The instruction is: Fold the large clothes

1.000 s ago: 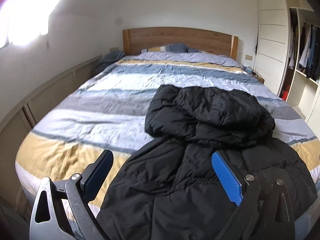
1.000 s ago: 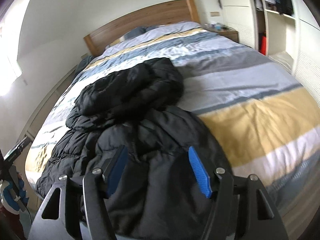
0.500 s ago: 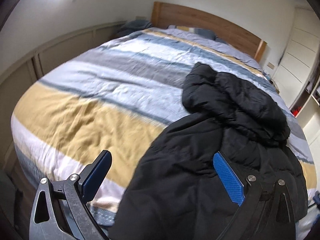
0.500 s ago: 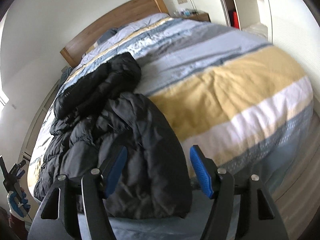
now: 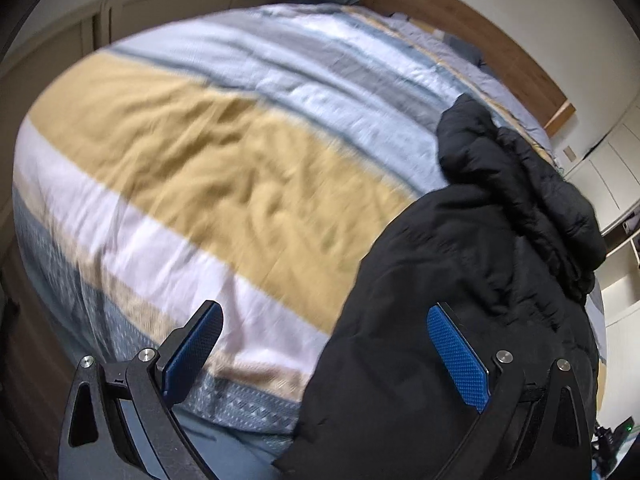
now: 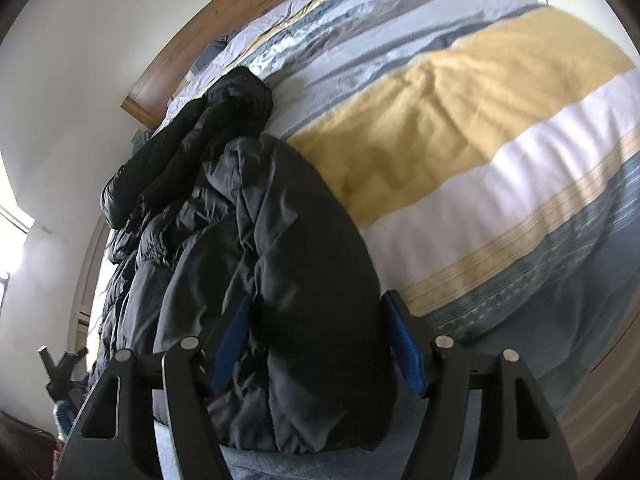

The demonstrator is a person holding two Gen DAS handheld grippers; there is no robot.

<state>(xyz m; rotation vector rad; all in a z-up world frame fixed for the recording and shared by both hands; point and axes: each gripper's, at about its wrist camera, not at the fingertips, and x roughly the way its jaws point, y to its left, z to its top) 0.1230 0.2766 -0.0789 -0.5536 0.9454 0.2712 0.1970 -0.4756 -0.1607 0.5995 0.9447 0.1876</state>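
A black puffer jacket (image 5: 460,280) lies on the striped bed, its hem hanging over the foot edge and its hood (image 5: 500,168) bunched toward the headboard. My left gripper (image 5: 324,340) is open at the jacket's left hem corner, the fabric edge between its blue pads. In the right wrist view the jacket (image 6: 260,240) fills the left side. My right gripper (image 6: 316,328) is open with the jacket's right hem corner sitting between its blue pads, which do not squeeze it.
The bed (image 5: 200,160) has a yellow, white, grey and blue striped duvet and a wooden headboard (image 5: 460,20). Panelled wall (image 5: 60,40) on the left. White wardrobe doors (image 5: 608,168) on the right. A black stand (image 6: 60,368) stands left of the bed.
Both grippers have dropped lower and closer to the foot of the bed, each swinging outward to a hem corner of the jacket. Both stayed open.
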